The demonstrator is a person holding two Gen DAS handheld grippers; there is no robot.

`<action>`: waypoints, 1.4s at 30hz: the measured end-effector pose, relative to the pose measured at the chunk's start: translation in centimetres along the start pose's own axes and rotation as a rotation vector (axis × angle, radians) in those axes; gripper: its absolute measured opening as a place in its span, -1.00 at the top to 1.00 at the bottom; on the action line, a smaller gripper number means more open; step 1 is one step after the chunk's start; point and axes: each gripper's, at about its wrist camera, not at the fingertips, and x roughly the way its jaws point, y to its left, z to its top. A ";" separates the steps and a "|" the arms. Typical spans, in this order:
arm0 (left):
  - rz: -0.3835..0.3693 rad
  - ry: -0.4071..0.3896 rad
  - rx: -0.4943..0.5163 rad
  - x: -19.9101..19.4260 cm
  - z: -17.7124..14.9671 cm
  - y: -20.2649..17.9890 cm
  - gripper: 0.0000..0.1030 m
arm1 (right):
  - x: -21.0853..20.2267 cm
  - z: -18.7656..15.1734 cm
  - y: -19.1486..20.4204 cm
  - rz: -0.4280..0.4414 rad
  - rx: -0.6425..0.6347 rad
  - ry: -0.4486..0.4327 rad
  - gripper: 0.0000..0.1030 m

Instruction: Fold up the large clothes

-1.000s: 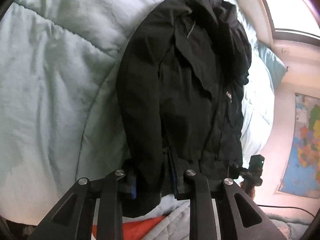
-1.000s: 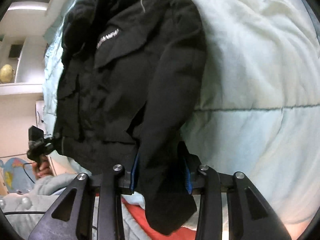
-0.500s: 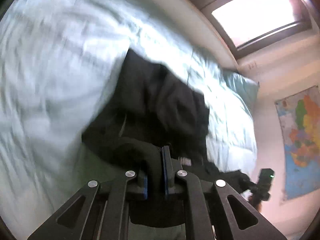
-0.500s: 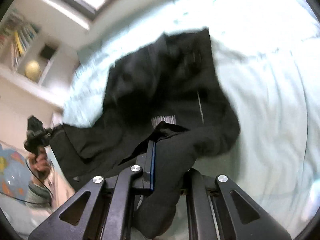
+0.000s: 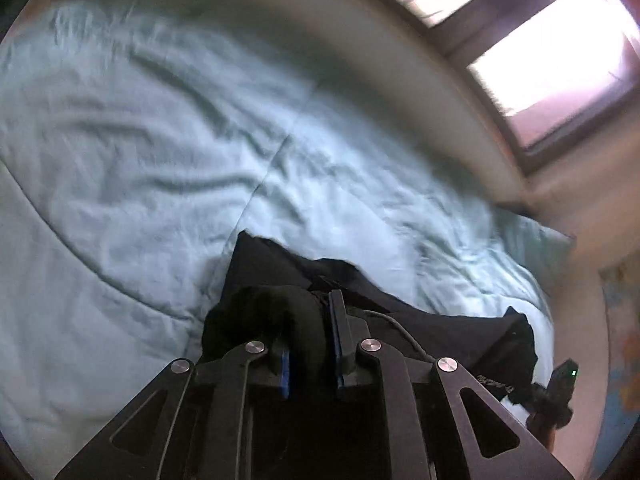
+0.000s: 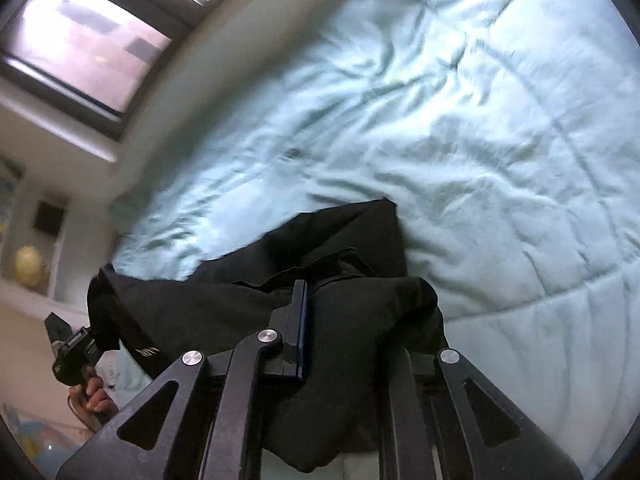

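Note:
A black jacket hangs bunched low over the pale blue bedspread, stretched between both grippers. My left gripper has a thick fold of the jacket between its blue pads; its jaws are opening slightly, still pressing the cloth. In the right wrist view the jacket drapes over my right gripper and hides its right finger; those jaws are also opening slightly with cloth pinched between them. Each gripper shows in the other's view: the right gripper, and the left gripper in a hand.
The bedspread stretches wide ahead of both grippers. A wall with windows borders the bed's far side. A pillow lies at the bed's end, near a wall map. A shelf holds a yellow round object.
Both grippers closed on the jacket's near end, then swept up and forward over the bed with it. The jacket, flat and stretched out before, now hangs bunched beneath them.

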 end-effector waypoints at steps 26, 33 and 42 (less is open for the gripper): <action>-0.160 0.086 0.104 -2.9 -0.3 2.9 -0.40 | -4.6 -1.6 -2.4 0.130 -0.011 -0.025 -0.63; 0.043 0.081 0.243 2.7 0.6 1.4 -0.41 | -0.1 0.0 -2.0 -0.114 -0.229 -0.032 -0.63; 0.003 0.108 0.251 7.5 4.0 2.4 -0.41 | 7.1 4.7 -3.8 -0.107 -0.315 0.042 -0.63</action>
